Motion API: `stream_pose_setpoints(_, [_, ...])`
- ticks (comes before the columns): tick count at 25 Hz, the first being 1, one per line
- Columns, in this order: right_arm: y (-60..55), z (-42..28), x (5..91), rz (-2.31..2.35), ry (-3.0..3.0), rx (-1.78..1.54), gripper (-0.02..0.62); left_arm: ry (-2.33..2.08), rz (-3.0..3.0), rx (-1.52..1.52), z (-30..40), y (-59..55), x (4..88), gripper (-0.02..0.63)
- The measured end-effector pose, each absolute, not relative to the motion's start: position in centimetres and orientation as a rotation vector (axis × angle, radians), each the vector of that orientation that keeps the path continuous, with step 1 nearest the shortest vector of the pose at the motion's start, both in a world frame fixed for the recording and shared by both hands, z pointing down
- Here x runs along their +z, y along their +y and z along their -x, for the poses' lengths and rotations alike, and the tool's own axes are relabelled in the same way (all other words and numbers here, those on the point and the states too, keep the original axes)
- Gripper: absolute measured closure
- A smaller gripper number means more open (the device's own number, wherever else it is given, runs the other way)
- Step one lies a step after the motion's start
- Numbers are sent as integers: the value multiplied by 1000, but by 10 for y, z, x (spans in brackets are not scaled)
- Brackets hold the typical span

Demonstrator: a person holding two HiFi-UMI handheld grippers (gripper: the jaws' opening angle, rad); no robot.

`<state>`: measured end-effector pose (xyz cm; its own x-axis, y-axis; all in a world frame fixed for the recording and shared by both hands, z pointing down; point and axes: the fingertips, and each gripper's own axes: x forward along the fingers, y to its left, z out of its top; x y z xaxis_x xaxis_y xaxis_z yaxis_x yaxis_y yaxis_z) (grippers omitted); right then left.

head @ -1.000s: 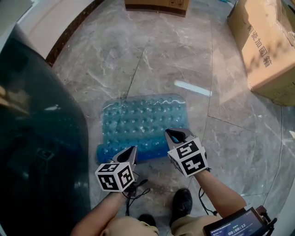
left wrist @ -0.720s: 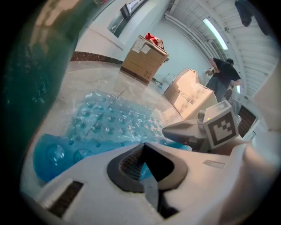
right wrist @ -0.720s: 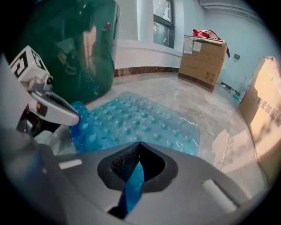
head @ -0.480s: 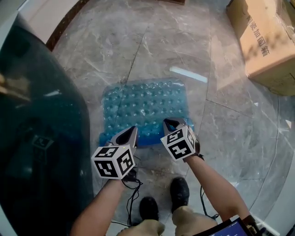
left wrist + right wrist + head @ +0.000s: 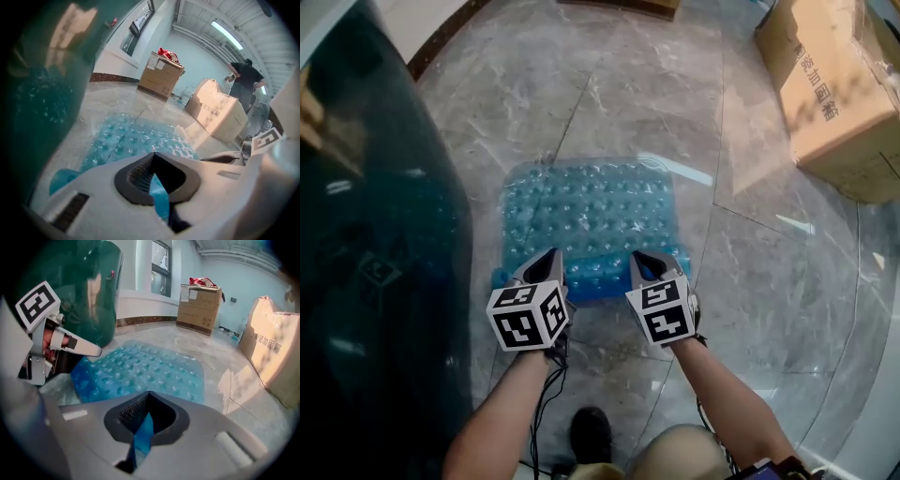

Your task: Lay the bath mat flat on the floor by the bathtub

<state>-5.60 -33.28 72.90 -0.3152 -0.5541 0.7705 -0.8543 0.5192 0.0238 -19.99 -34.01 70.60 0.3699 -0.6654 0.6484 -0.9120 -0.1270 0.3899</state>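
Observation:
A translucent blue bath mat [image 5: 592,220] with rows of bumps lies mostly spread on the marble floor beside the dark green bathtub [image 5: 375,262]. Its near edge is still lifted and curled under. My left gripper [image 5: 546,265] is shut on that near edge at its left part, and a strip of blue mat [image 5: 158,192] shows pinched between its jaws. My right gripper [image 5: 643,265] is shut on the same edge further right, with blue mat [image 5: 141,436] between its jaws. The mat [image 5: 145,369] stretches away flat ahead of both grippers.
The tub wall [image 5: 89,291] stands close on the left. A large cardboard box [image 5: 830,89] sits at the far right, another box [image 5: 159,75] stands by the far wall. A person [image 5: 243,82] stands in the background. My shoe [image 5: 591,433] is just behind the grippers.
Both grippers have drawn the near edge of the mat back toward me, and more of the mat now lies unrolled and flat. The grip on the mat is unchanged.

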Motion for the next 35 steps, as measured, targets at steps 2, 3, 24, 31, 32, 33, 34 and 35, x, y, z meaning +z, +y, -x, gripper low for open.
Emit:
stream_pose_setpoints(2, [-321,54,725,-1141,-2028,477,588,-1372,-1877,426,198,-324,712,600])
stream_pose_setpoints(3, [-314,53,723,-1130,-2035,456,588,-1374,-1881,435,198,-314,715,600])
stream_pose_setpoints(24, [-271,40,724,-1084,-2040,487,587,-1381,-1977,432,185,-223,709,600])
stream_pose_setpoints(31, [-216,39,725,-1062,-2067,512,588,-1417,-1986,389,179,-236,686,600])
stream_pose_setpoints(32, [-206,38,726,-1051,-2070,509,588,-1415,-1983,405,178,-235,689,600])
stream_pose_setpoints(33, [-198,37,727,-1041,-2073,507,586,-1409,-1975,422,176,-233,693,600])
stream_pose_setpoints(34, [-190,36,727,-1029,-2075,513,586,-1398,-1962,439,176,-230,699,600])
stream_pose_setpoints(35, [-182,35,728,-1014,-2077,535,586,-1382,-1942,456,175,-225,706,600])
